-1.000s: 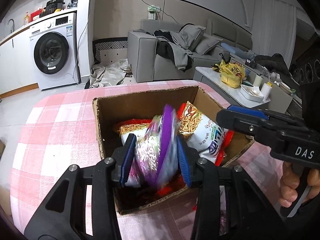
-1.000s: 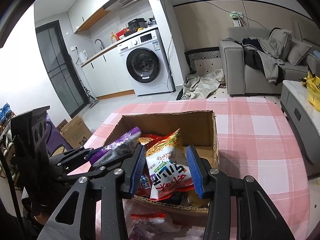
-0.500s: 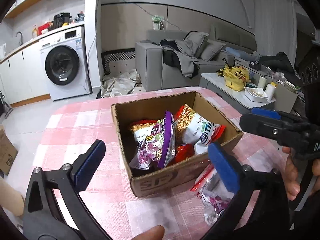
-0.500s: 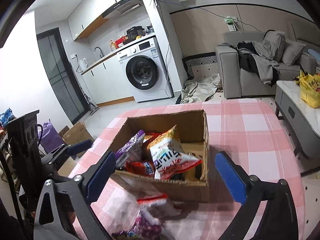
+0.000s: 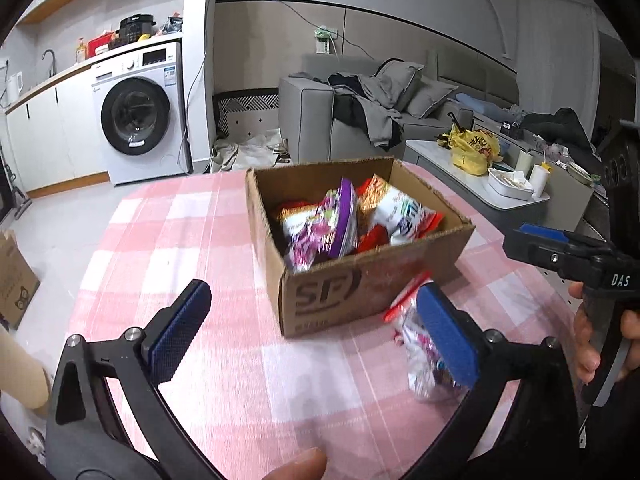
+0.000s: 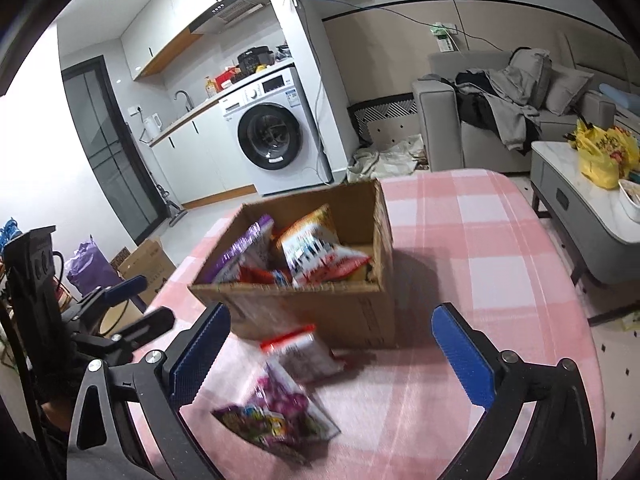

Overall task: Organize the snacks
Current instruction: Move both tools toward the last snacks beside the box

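A cardboard box (image 5: 332, 296) (image 6: 352, 312) stands on the pink checked table and holds several snack bags, among them a purple bag (image 5: 336, 224) (image 6: 244, 252) and a white-and-red noodle bag (image 5: 404, 212) (image 6: 316, 248). Two loose snack bags lie on the table in front of the box: a white-and-red one (image 6: 304, 350) (image 5: 420, 344) and a purple one (image 6: 276, 416). My left gripper (image 5: 312, 332) is open and empty, in front of the box. My right gripper (image 6: 332, 356) is open and empty, above the loose bags.
The table edge curves off at the right (image 6: 576, 280). A low white coffee table (image 6: 580, 192) with a yellow bag stands to the right, a grey sofa (image 5: 360, 120) and a washing machine (image 5: 136, 116) behind. A cardboard box (image 6: 144, 264) sits on the floor at left.
Both grippers have let go of their snack bags in the box, opened wide and pulled back from the box. The two loose bags on the table have come into view.
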